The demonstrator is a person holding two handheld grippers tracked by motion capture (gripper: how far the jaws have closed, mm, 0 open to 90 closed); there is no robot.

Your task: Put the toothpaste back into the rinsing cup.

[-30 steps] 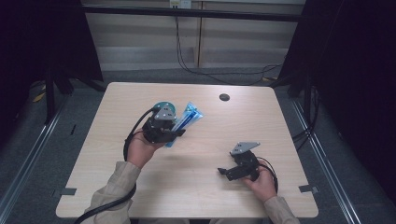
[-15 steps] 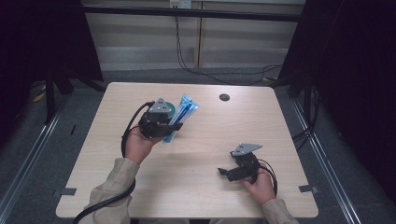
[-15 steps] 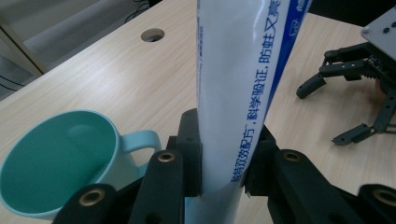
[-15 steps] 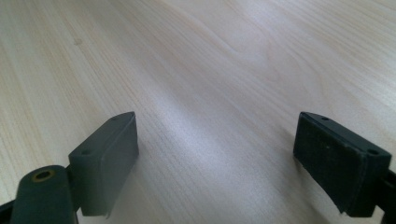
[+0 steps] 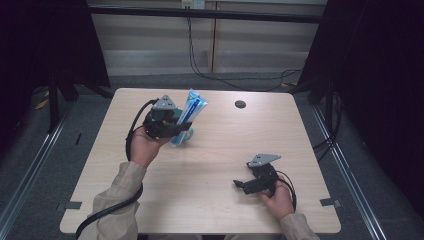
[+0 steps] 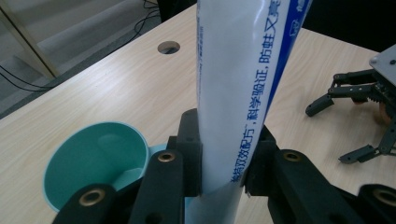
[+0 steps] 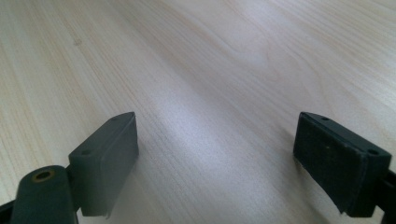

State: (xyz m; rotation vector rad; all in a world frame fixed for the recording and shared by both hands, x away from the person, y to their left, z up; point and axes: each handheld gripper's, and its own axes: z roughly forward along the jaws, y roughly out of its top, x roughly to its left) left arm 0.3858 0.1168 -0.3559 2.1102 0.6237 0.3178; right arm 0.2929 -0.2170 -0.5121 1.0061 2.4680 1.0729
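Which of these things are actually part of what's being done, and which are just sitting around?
In use:
- toothpaste tube, clamped in the left hand-held gripper
- teal cup, just beside and below it

Lying about:
- right hand-held gripper, open, resting on the table
- round cable hole in the tabletop

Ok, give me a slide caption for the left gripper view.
Left gripper clamps a white-and-blue tube upright beside a teal cup on the wooden table.
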